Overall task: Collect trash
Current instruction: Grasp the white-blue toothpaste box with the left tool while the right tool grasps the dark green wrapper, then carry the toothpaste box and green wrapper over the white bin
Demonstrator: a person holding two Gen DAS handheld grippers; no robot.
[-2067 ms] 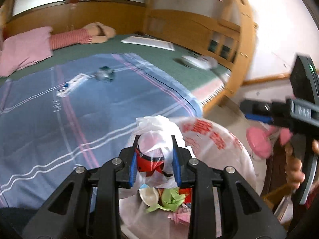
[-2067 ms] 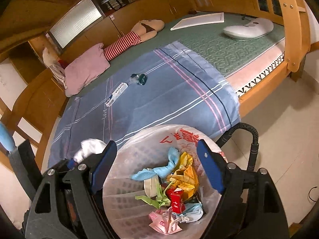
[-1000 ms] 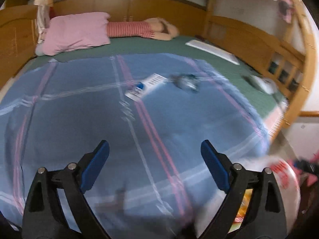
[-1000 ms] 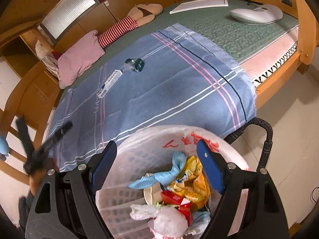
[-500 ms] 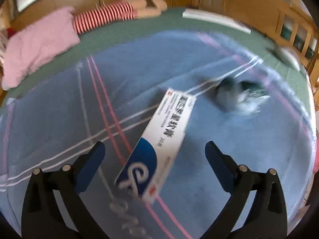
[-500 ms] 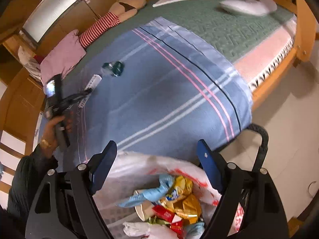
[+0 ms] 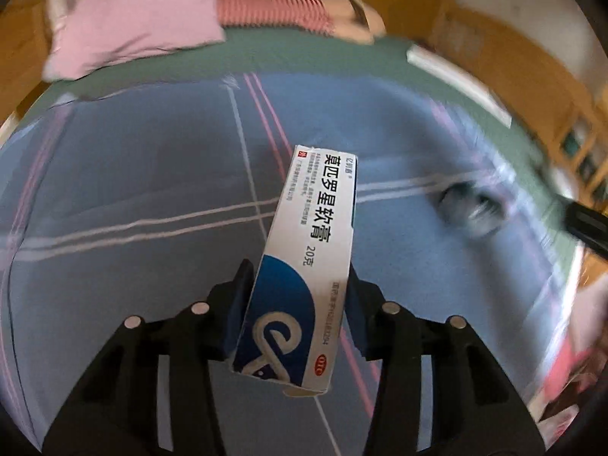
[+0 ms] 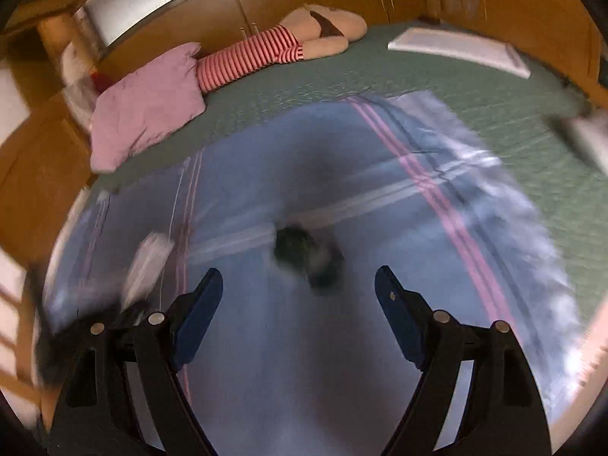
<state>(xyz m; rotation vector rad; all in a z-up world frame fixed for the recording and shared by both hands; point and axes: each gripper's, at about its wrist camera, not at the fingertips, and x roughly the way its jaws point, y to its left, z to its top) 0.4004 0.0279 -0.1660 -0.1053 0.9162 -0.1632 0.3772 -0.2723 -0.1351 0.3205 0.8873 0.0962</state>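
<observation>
The left gripper (image 7: pixel 298 313) is holding a white and blue ointment box (image 7: pixel 304 262), its jaws pinching the lower, blue part of the box from both sides, while the far end of the box is pointing away over the blue striped sheet (image 7: pixel 125 174) on the bed. The right gripper (image 8: pixel 298 317) is hovering over the same sheet with its jaws spread wide and nothing between them. Just ahead of it a dark crumpled wrapper (image 8: pixel 306 256) is lying on the sheet, blurred. A pink pillow (image 8: pixel 148 104) is resting near the headboard.
</observation>
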